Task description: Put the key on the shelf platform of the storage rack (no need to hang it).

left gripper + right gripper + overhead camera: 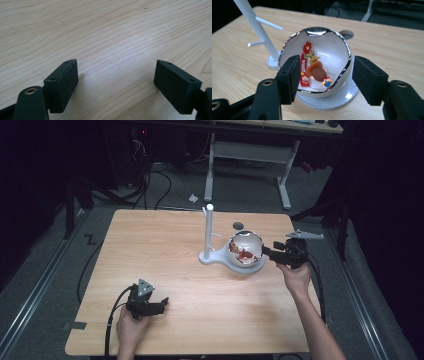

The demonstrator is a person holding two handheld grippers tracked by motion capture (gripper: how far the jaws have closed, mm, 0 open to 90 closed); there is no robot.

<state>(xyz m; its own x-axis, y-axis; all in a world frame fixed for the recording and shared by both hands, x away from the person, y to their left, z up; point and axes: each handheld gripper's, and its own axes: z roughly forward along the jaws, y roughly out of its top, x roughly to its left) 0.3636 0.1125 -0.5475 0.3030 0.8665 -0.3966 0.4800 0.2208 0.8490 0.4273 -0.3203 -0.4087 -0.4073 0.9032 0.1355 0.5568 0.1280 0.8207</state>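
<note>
Right tool (322,75) gapes at the egg-shaped bowl (337,53) to reach its keychain charm (315,71).
Left tool (115,83), released, idles at the desk's (165,245) seven o'clock, clear of the work.

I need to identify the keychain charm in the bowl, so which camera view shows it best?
The right gripper view: the keychain charm lies close up inside the white bowl, with its red strap and small figure plain between the open right claw. The high view gives only small reddish specks in the bowl. The left gripper view looks at bare table.

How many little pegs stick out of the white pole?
2. One peg points sideways higher up the white pole; the other peg sits lower, on the opposite side. More could hide behind.
</note>
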